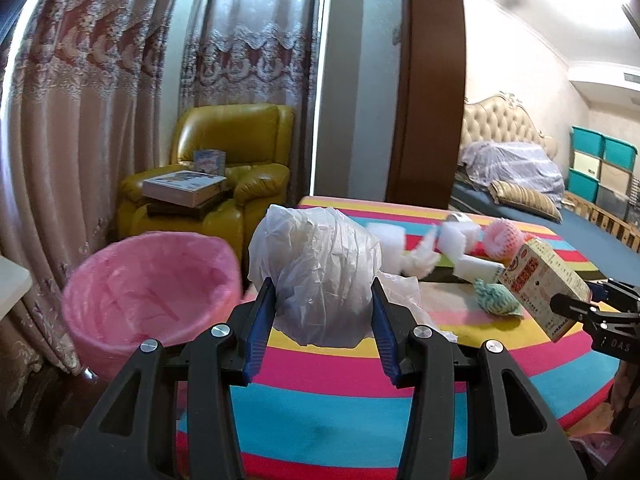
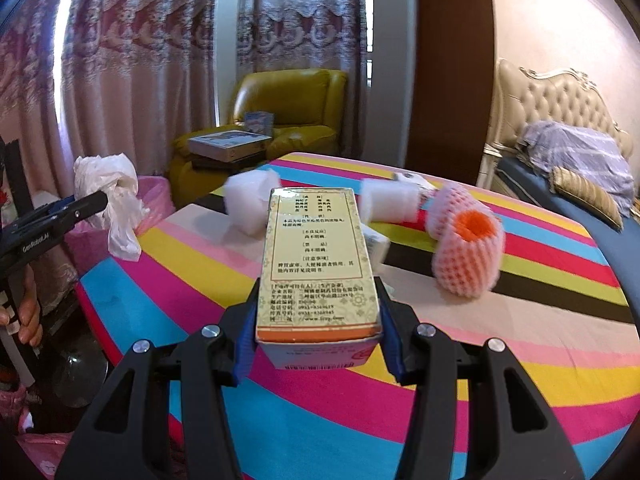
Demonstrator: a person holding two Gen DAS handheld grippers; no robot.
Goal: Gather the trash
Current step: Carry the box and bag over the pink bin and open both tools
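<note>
Left wrist view: left tongs (image 1: 323, 300) clamp a crumpled white plastic bag (image 1: 316, 264) above the striped desk (image 1: 320, 412), beside the pink-lined bin (image 1: 148, 292). Right tongs (image 2: 318, 312) pinch a yellow medicine box (image 2: 316, 264). Foam nets (image 2: 466, 248) lie on the desk; lace curtains (image 1: 100, 80) and a yellow armchair (image 1: 224, 168) stand behind.

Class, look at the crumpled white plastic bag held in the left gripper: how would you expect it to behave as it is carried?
The white plastic bag is probably floppy: in the right wrist view a loose tail droops below the left gripper. It likely weighs little for its bulk, being thin, see-through film. Its wrinkles suggest it squashes rather than breaks between the jaws.
</note>
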